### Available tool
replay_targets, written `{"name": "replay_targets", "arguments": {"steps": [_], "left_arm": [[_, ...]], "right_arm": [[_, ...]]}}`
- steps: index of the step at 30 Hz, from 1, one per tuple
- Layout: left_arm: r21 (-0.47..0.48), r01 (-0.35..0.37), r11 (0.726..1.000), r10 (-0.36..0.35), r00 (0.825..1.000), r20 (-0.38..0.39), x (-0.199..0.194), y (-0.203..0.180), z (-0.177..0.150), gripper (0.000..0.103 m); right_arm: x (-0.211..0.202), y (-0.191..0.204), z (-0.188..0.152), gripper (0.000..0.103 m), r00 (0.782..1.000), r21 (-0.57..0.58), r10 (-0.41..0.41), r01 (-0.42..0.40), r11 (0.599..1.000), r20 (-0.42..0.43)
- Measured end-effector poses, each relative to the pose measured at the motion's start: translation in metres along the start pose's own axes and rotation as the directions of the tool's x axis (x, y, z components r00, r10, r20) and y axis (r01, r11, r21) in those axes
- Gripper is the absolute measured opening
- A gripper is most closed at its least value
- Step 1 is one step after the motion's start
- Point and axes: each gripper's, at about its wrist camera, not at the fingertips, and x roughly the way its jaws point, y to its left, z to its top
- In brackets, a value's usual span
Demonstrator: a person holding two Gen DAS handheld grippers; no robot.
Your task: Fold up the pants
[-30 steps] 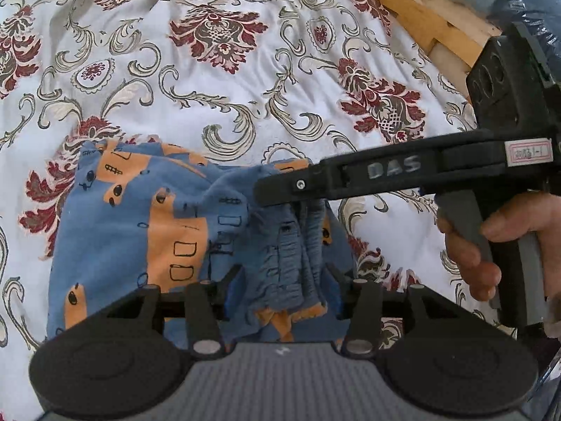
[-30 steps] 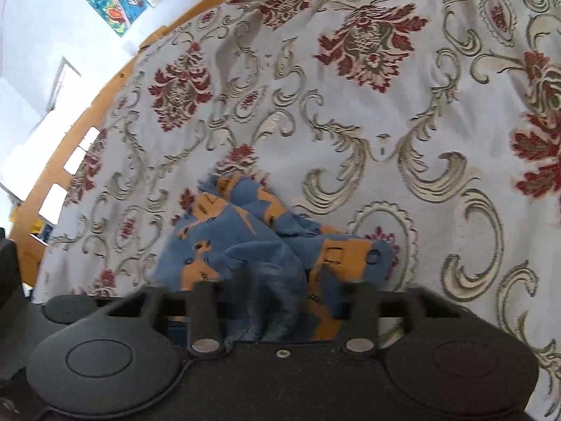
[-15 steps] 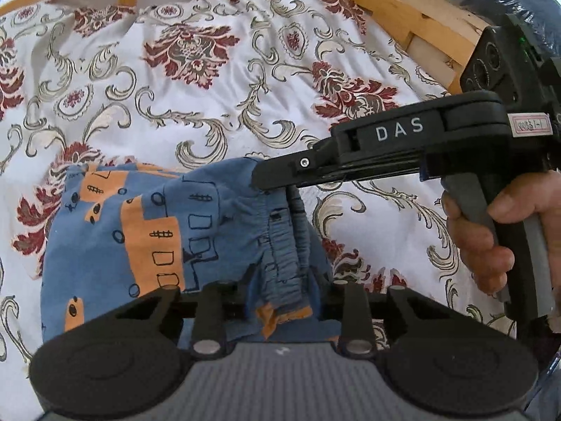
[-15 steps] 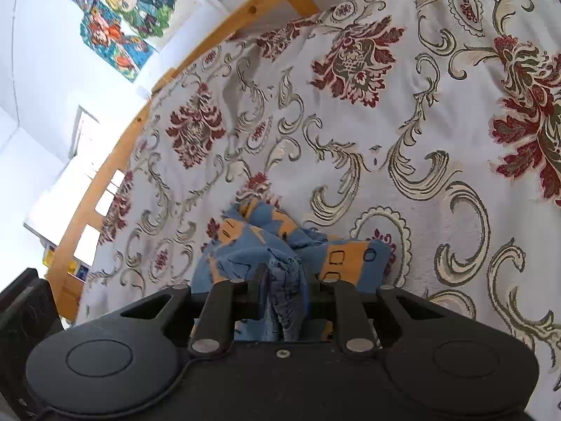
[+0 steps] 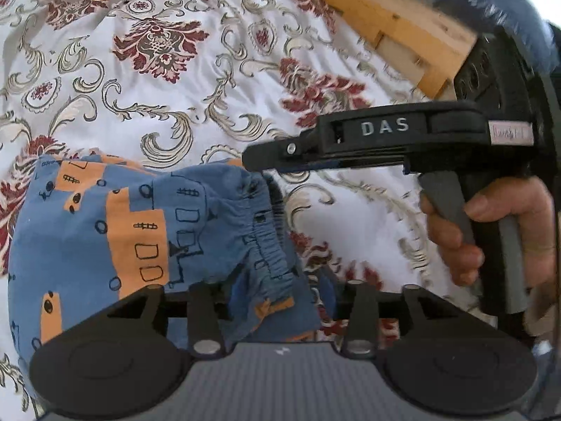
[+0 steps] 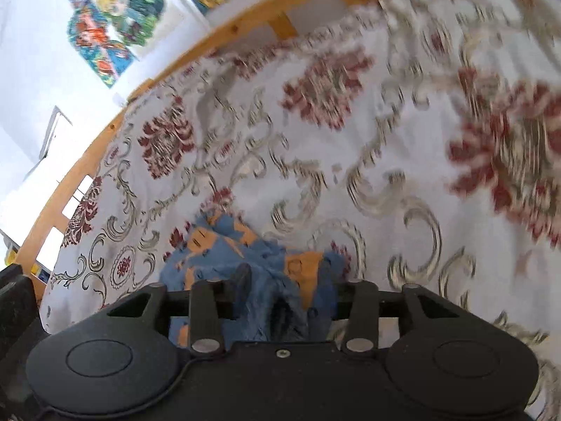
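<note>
The pants (image 5: 105,231) are blue with orange blocks and lie bunched on the flowered bedsheet (image 5: 168,80). My left gripper (image 5: 277,291) is shut on the pants' gathered waistband, with the cloth pinched between its fingers. My right gripper (image 5: 259,161) comes in from the right, held by a hand (image 5: 491,231), and its tip is clamped on the waistband's far end. In the right wrist view, the right gripper (image 6: 277,301) is shut on a fold of the pants (image 6: 245,252). The waistband runs between the two grippers, lifted off the sheet.
A wooden bed frame (image 5: 382,14) borders the sheet at the top and right. In the right wrist view, the wooden rail (image 6: 105,140) curves along the left, with a white wall and colourful posters (image 6: 112,10) behind it. The right wrist view is blurred.
Both grippers have closed on the waistband and lifted it. The views have tilted up, showing more bed frame and wall. The pants' body has spread flatter to the left.
</note>
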Motion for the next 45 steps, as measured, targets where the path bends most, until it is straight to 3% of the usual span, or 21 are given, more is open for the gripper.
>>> {"name": "replay_targets", "arguments": {"steps": [5,8,11,14,19,22,25,27,30,32,33,36,38,40,43,45], "left_arm": [[-0.040,0.037,0.999,-0.034,0.996,0.083,-0.033,0.019,-0.011,0.059],[-0.064,-0.010,0.998,0.017,0.994,0.112,-0.042,0.032,-0.020,0.063],[-0.068,-0.079,0.995,0.084,0.994,0.071,-0.037,0.044,-0.028,0.063],[-0.066,-0.085,0.994,0.087,0.996,0.023,-0.029,0.051,-0.035,0.062],[0.010,-0.104,0.994,0.104,0.994,0.017,-0.029,0.044,-0.039,0.065],[0.005,-0.095,0.996,0.095,0.995,0.017,-0.032,0.042,-0.039,0.069],[-0.006,-0.089,0.996,0.089,0.996,0.015,-0.034,0.042,-0.040,0.072],[0.000,-0.093,0.996,0.093,0.996,0.007,-0.033,0.040,-0.041,0.073],[0.021,-0.097,0.995,0.097,0.995,0.002,-0.033,0.039,-0.043,0.074],[0.030,-0.100,0.995,0.100,0.995,0.001,-0.034,0.039,-0.046,0.075],[0.033,-0.100,0.994,0.100,0.995,-0.001,-0.036,0.039,-0.048,0.075],[0.034,-0.085,0.996,0.085,0.996,-0.003,-0.047,0.042,-0.049,0.077],[0.020,-0.064,0.998,0.064,0.998,0.021,-0.062,0.049,-0.050,0.084],[-0.004,-0.065,0.998,0.065,0.996,0.065,-0.080,0.060,-0.051,0.089],[-0.056,-0.121,0.991,0.126,0.986,0.105,-0.098,0.081,-0.055,0.091],[-0.114,-0.181,0.977,0.193,0.976,0.100,-0.099,0.098,-0.056,0.091]], "right_arm": [[0.007,0.009,0.005,0.045,0.989,0.054,0.150,-0.149,0.987,-0.012],[0.024,0.009,-0.003,0.044,0.976,0.119,0.208,-0.199,0.973,-0.064],[0.029,0.006,-0.016,0.041,0.984,0.103,0.147,-0.136,0.985,-0.104],[0.023,0.001,-0.031,0.026,0.991,0.066,0.071,-0.064,0.996,-0.112],[0.006,0.005,-0.039,0.031,0.998,0.056,0.023,-0.019,0.998,-0.065],[-0.002,0.015,-0.037,0.038,0.998,0.076,0.060,-0.058,0.995,-0.021],[0.003,0.020,-0.045,0.039,0.996,0.121,0.087,-0.082,0.989,-0.036],[0.007,0.019,-0.057,0.038,0.997,0.127,0.056,-0.049,0.991,-0.058],[0.000,0.013,-0.071,0.031,0.999,0.139,0.028,-0.024,0.990,-0.021],[-0.009,0.014,-0.077,0.033,1.000,0.140,-0.013,0.012,0.990,0.005],[-0.013,0.017,-0.080,0.039,1.000,0.139,-0.024,0.022,0.990,0.018],[-0.028,0.026,-0.088,0.044,0.996,0.142,-0.022,0.011,0.990,0.081],[-0.032,0.034,-0.097,0.053,0.994,0.131,-0.036,0.022,0.991,0.106],[-0.034,0.045,-0.106,0.056,0.988,0.085,-0.066,0.055,0.995,0.136],[-0.031,0.056,-0.116,0.061,0.973,0.059,-0.142,0.134,0.989,0.184],[-0.020,0.056,-0.121,0.063,0.959,0.100,-0.233,0.219,0.971,0.162]]}}
